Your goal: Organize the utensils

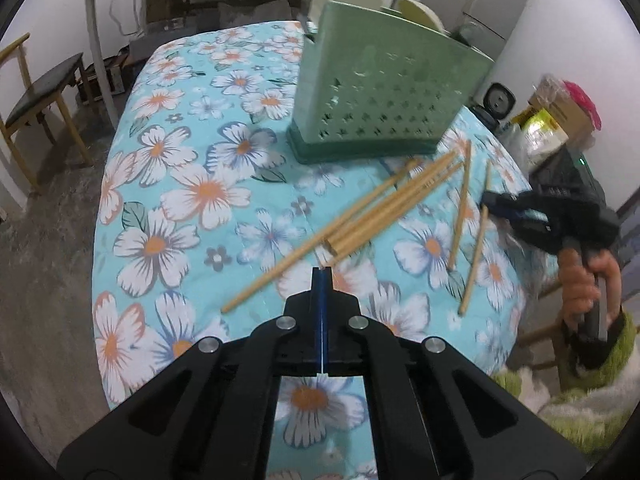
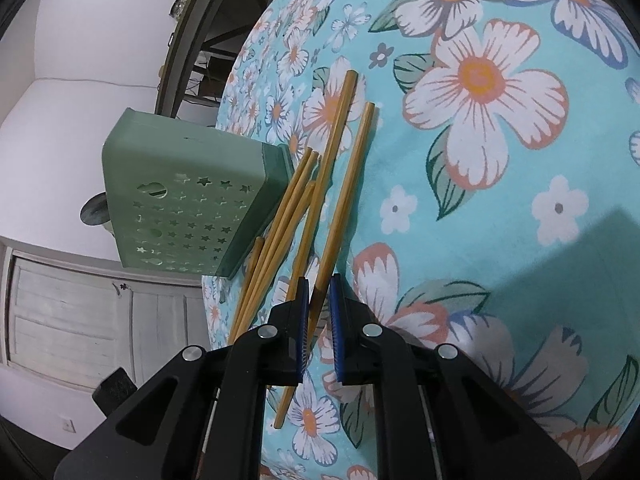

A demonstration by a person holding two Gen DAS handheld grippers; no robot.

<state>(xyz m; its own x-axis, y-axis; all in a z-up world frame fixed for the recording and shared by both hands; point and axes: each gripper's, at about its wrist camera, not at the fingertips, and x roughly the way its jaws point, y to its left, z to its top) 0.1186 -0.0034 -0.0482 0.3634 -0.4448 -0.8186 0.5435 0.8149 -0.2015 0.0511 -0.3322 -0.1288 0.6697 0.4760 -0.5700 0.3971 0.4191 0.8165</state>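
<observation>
A: Where do the long tan bamboo chopsticks (image 1: 384, 216) lie?

B: Loose on the round counter (image 1: 168, 120) under its turquoise cloth printed with white flowers. Most are fanned out just in front of the pale green plastic utensil holder (image 1: 384, 92) with star-shaped cut-outs; some tips are touching or nearly touching its darker base. Two lie apart, nearer the right hand. The holder stands upright; no sticks are visible in it from either view.

A: Left tongs (image 1: 321, 270)?

B: Pressed fully together, blue pads meeting, nothing between them. The tips hover just short of the square ends of the bundle.

A: Right tongs (image 2: 319, 292)?

B: Narrow, with one chopstick (image 2: 344, 196) running through the gap. Whether both pads (image 2: 335, 312) press on it I cannot tell; a slit shows on one side.

A: Risks?

B: My judgement: the stick is taken near its thin end, so the long free part could swing or slip out on lifting. It also lies beside its neighbours; dragging it could scatter them toward the counter edge. The empty left tongs must open before taking anything, or they will only push the bundle.
</observation>
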